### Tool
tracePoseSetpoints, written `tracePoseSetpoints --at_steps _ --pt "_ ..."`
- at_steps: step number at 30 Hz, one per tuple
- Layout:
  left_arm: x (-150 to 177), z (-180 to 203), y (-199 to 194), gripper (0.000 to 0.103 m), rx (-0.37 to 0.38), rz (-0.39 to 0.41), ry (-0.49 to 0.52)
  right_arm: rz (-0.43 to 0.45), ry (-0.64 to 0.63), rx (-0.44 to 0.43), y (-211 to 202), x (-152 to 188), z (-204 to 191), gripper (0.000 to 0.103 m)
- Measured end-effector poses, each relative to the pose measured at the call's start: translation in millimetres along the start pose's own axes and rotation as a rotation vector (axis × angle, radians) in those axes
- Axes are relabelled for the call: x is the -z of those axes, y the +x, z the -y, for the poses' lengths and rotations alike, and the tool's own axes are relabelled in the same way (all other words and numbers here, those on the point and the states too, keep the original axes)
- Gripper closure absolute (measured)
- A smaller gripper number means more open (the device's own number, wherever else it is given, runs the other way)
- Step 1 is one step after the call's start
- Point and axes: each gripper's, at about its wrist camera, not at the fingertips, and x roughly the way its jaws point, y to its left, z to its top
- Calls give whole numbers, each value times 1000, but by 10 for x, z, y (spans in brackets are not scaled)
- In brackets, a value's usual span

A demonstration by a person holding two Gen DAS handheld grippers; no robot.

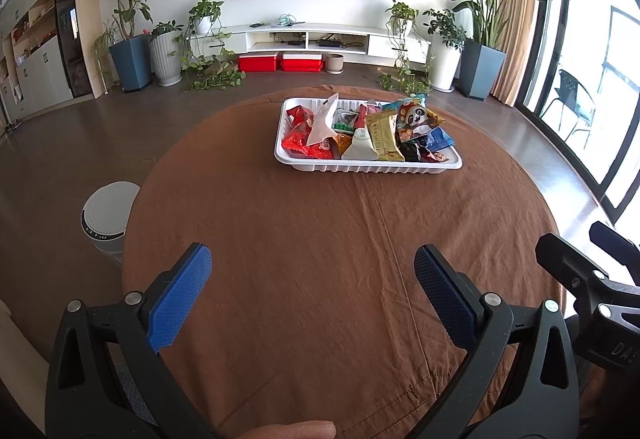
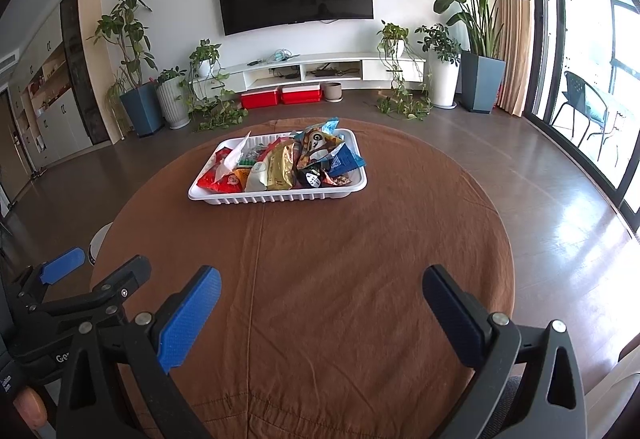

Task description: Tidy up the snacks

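Observation:
A white ribbed tray (image 1: 360, 168) (image 2: 276, 197) stands on the far half of a round table under a brown cloth (image 1: 320, 239) (image 2: 340, 259). Several snack packets are heaped in it: red ones (image 1: 298, 139) at the left, a gold one (image 1: 382, 139) (image 2: 282, 169) in the middle, a panda-print bag (image 1: 416, 117) (image 2: 318, 145) and a blue packet (image 1: 438, 138) (image 2: 344, 159) at the right. My left gripper (image 1: 312, 271) hovers open over the near part of the table, holding nothing. My right gripper (image 2: 322, 291) is also open and holds nothing. Each gripper's body shows at the other view's edge.
A white round bin (image 1: 106, 213) stands on the floor left of the table. Beyond the table are a TV, a low white cabinet (image 1: 312, 39), red boxes and potted plants. Glass doors (image 2: 592, 79) line the right side. A fingertip (image 1: 296, 429) shows at the bottom.

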Motion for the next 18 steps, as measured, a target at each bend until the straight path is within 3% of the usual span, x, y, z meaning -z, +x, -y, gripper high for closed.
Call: tracePoseSetpoints --at_steps 18 --pt "65 20 33 0 -16 -11 15 -8 -1 1 -4 75 31 0"
